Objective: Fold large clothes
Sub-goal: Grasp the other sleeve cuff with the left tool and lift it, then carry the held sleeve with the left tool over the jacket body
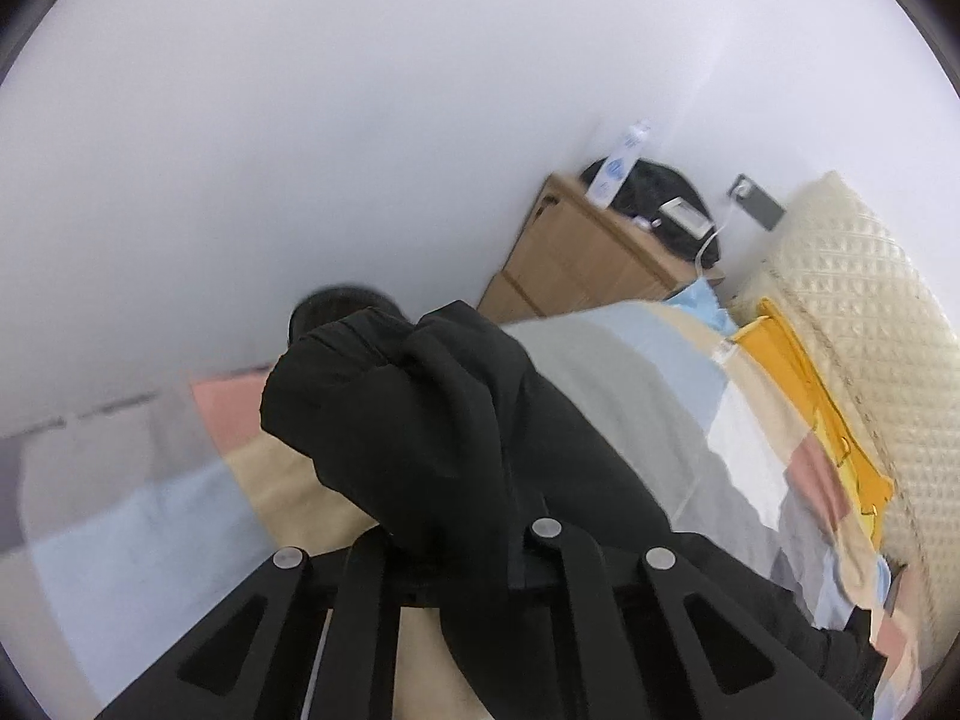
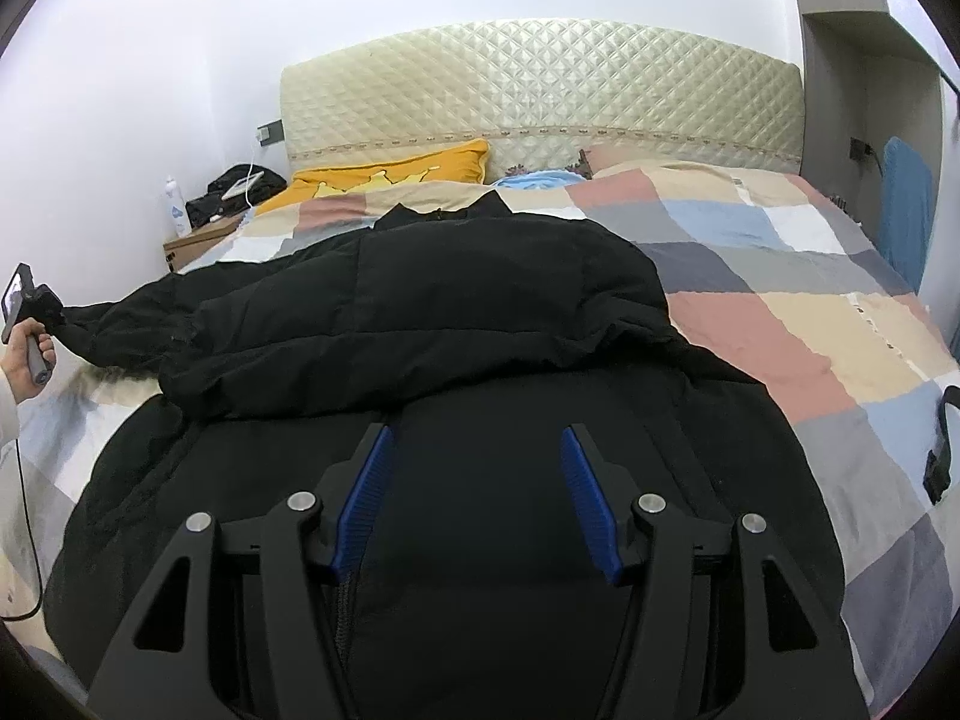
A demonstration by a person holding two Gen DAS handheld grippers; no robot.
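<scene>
The left fingers (image 1: 456,546) pinch the black jacket's sleeve (image 1: 384,384); the right fingers (image 2: 576,498) hover wide open, holding nothing. Next, I think, lay the sleeve across the jacket (image 2: 480,288).

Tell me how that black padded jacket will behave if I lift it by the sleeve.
The black jacket will likely sag: the sleeve held in the left gripper already droops in folds. Quilted padding suggests bulk, so folds may spring open. The shell looks smooth, so it may slip.

Bedroom: bed (image 2: 810,324), quilted headboard (image 2: 540,90), nightstand (image 2: 198,240)
</scene>
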